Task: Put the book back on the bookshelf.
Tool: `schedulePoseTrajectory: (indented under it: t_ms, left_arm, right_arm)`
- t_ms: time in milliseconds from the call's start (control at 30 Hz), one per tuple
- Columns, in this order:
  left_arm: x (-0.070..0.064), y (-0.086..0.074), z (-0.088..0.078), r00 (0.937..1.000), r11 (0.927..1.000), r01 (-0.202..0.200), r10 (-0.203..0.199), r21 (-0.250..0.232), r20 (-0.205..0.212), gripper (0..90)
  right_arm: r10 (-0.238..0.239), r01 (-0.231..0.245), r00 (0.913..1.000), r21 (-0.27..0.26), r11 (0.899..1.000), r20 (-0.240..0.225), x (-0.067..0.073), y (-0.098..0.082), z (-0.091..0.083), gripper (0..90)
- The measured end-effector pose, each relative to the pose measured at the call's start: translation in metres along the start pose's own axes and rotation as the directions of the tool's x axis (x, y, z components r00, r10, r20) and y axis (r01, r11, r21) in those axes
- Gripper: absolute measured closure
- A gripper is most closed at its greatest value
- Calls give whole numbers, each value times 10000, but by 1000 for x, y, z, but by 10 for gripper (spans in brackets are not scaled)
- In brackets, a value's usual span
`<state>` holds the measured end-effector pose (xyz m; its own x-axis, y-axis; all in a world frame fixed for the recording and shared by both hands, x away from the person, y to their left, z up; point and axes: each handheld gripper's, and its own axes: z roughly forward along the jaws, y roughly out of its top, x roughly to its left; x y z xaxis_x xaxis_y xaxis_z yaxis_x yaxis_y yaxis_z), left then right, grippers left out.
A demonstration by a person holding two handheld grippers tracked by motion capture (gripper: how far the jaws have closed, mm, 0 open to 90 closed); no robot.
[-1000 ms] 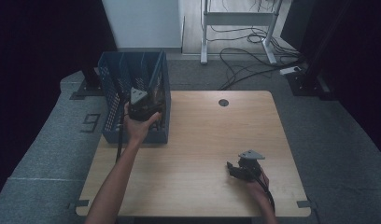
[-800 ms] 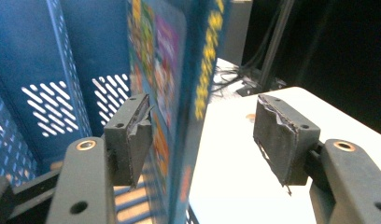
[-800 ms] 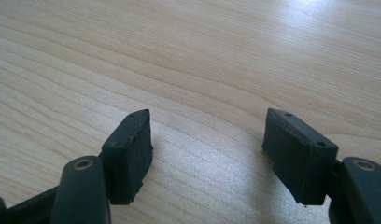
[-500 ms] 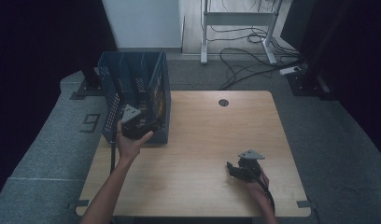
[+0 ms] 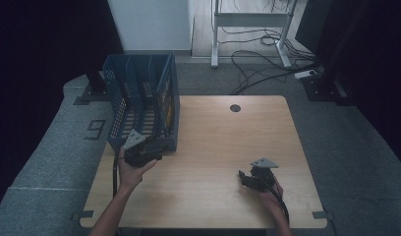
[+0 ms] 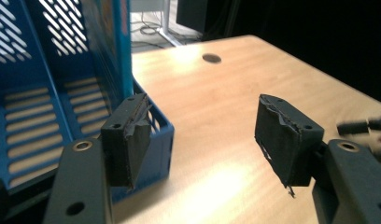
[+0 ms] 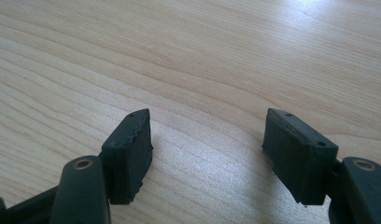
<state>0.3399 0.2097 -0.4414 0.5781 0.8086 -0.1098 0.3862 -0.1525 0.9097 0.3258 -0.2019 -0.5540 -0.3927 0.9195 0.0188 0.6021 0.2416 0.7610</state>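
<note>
Wooden desk [image 5: 208,162], light top, round cable hole [image 5: 235,107] near the far edge. Grey carpet all round, cables on the floor behind.

Blue slotted file rack [image 5: 139,105] sits on the desk's far-left corner, several upright compartments, open tops. Something with orange and yellow print stands in the right-hand compartment; too dark to say what it is, probably a book or folder.

Left gripper [image 5: 157,147] is just at the rack's near-right corner, at its front wall, held low by the person's left hand [image 5: 132,172]. In the left gripper view the jaws stand apart, nothing between the pads; one pad lines up with the rack's front corner [image 6: 156,130], the other is over bare desk. Whether that pad touches the rack, can't tell.

Right gripper [image 5: 245,178] rests near the desk's near-right area, well apart from the rack, in the person's right hand [image 5: 272,196]. Right gripper view: jaws wide apart, empty, bare wood grain [image 7: 202,70] between and ahead of them.
</note>
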Motion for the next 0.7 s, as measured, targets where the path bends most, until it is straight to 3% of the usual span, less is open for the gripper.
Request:
schedulePoseTrajectory:
  t_ms: [333, 433, 600, 700]
  left_arm:
    - [-4, -39, -10, 9971, 9986, 459, -474, 254, 602, 349]
    - [-6, -55, -10, 9970, 9977, 356, -394, 570, 668, 349]
    - [-5, -66, -10, 9955, 9965, 380, -443, 741, 843, 350]
    - [-5, -68, -9, 9955, 9947, 172, -265, 1012, 908, 350]
  right_arm:
    - [-15, 15, 10000, -7, 10000, 13, 0, 0, 0, 320]
    - [-20, 20, 10000, -7, 10000, 17, 0, 0, 0, 320]
    - [-25, 25, 10000, -5, 10000, 27, 0, 0, 0, 320]
    - [-20, 20, 10000, -4, 10000, 27, 0, 0, 0, 320]
